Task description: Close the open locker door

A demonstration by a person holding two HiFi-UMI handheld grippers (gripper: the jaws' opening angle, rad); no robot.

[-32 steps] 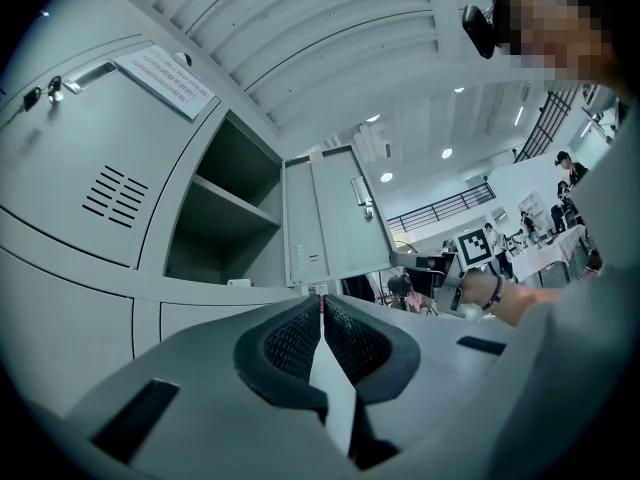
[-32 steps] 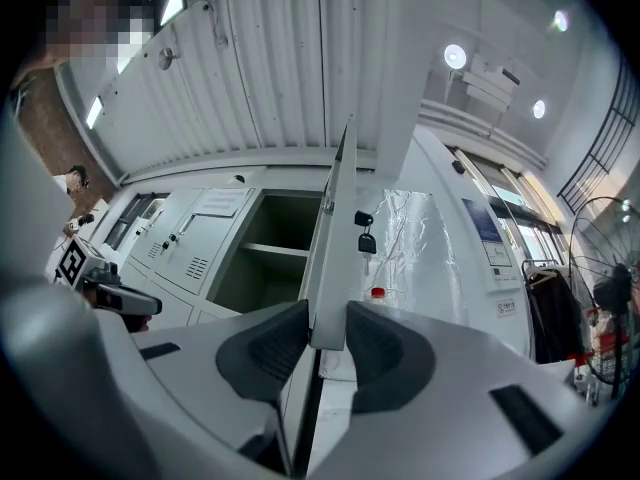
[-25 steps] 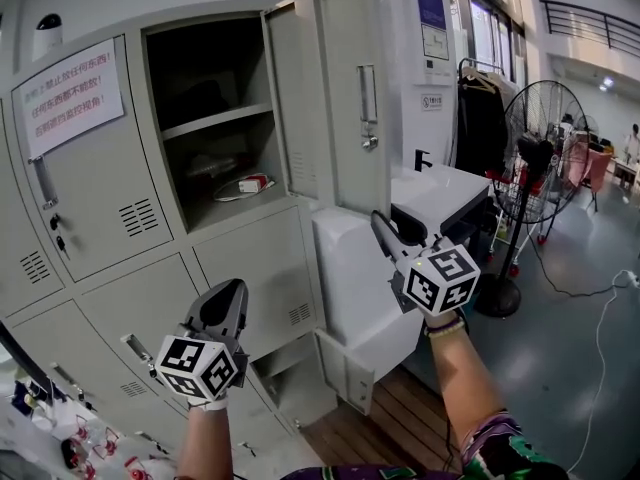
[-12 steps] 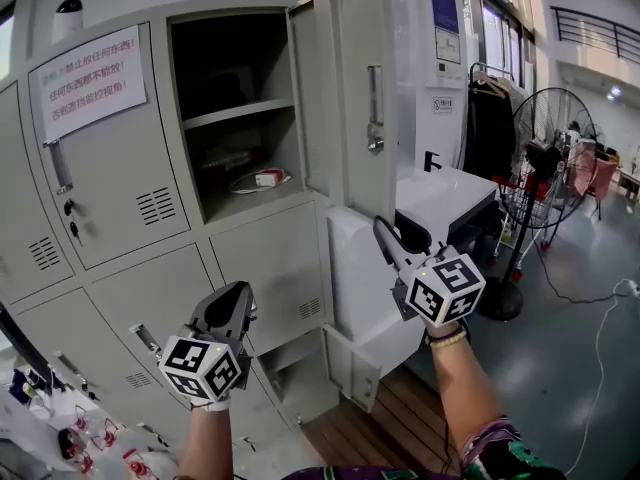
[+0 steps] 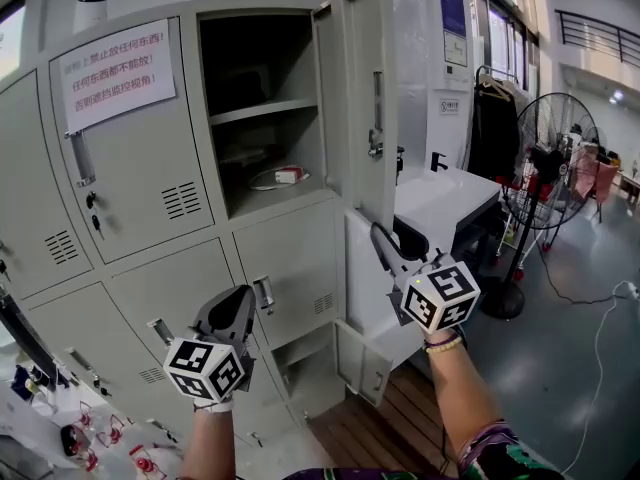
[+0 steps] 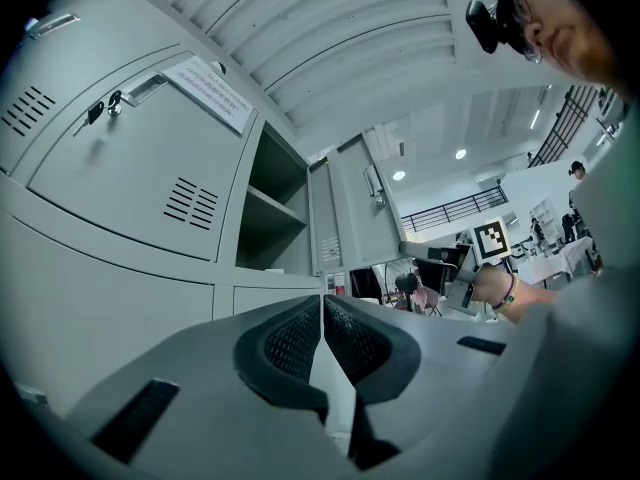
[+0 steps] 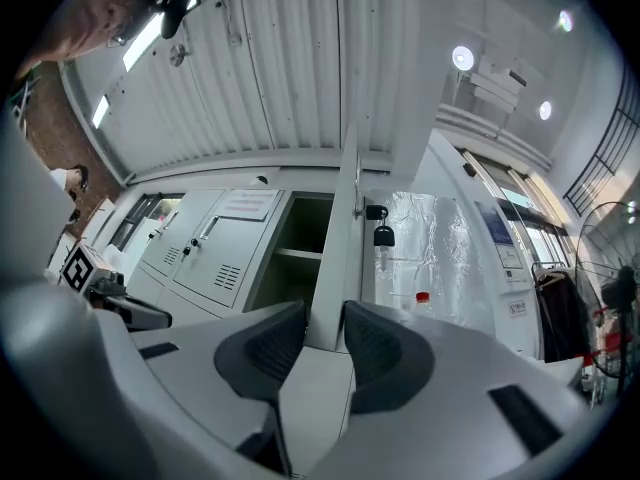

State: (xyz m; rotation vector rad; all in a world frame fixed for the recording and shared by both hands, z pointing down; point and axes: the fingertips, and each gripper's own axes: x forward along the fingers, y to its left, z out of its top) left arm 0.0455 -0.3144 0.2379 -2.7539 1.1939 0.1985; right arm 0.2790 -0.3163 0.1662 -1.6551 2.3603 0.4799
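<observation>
The grey locker bank has one open compartment (image 5: pixel 265 108) at the top middle. Its door (image 5: pixel 362 88) stands swung out to the right, with a handle and lock on its outer face. My right gripper (image 5: pixel 384 240) is just under the door's lower corner. In the right gripper view the door's edge (image 7: pixel 340 218) rises in line with the gap of this gripper (image 7: pixel 325 313). A key (image 7: pixel 381 233) hangs from the lock. Its jaws have just been opening and nothing is between them. My left gripper (image 5: pixel 236 311) is shut and empty, low before the lower lockers; its pads meet in the left gripper view (image 6: pixel 322 303).
A small red and white item (image 5: pixel 288 176) lies in the open compartment. A paper notice (image 5: pixel 118 73) hangs on the neighbouring door. A white cabinet (image 5: pixel 440 193) stands right of the lockers, then a clothes rack (image 5: pixel 497 128) and a floor fan (image 5: pixel 555 158). A low locker door (image 5: pixel 362 366) stands ajar.
The lockers have slid to the right in the head view and look nearer. Both grippers have moved with me toward them; the right one stays under the door's lower corner.
</observation>
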